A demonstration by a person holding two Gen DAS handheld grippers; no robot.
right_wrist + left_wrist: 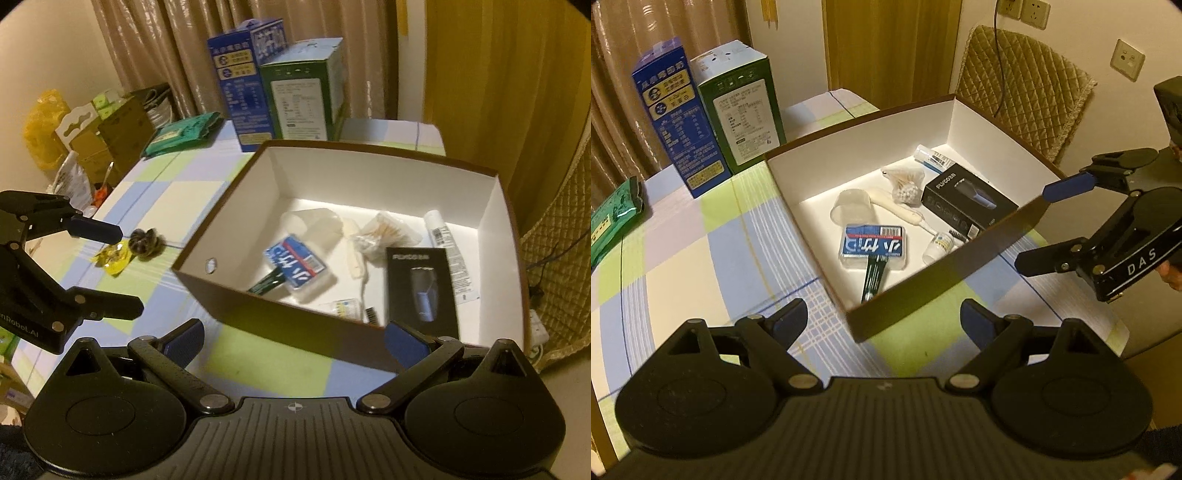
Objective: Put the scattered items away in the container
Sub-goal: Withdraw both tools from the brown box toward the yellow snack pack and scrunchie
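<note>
The items left outside the box look to be a dark pinecone-like lump (144, 243) and a crumpled yellow wrapper (112, 259), touching each other on the checked tablecloth (177, 199) at about nine o'clock from the box in the right wrist view. The lump is probably light, stiff and a little brittle at its scales, so a gentle pinch across its widest part should hold it. The wrapper is likely featherweight, crinkly and slippery; pinching a raised fold would serve better than scraping at a flat edge (it could slide on the cloth).

The container is a brown cardboard box (945, 273) with white inner walls, open at the top. Inside lie a blue-labelled clear case (873, 245) with a green-handled tool (873, 275) tucked under it, a clear plastic cup (851, 208) on its side, a black boxed shaver (967, 201), a bag of cotton swabs (905, 181), a white tube (932, 157) at the far wall, a cream stick (897, 212) and a small bottle (938, 247). It is already fairly crowded.

The left gripper (882, 319) hovers spread wide and empty before the near corner of the box. The right gripper (293, 338) is likewise spread and empty at the near wall.

Beyond the box, at eleven o'clock, stand a blue carton (676, 118) and a green carton (738, 107), with a green packet (613, 218) at nine o'clock.
</note>
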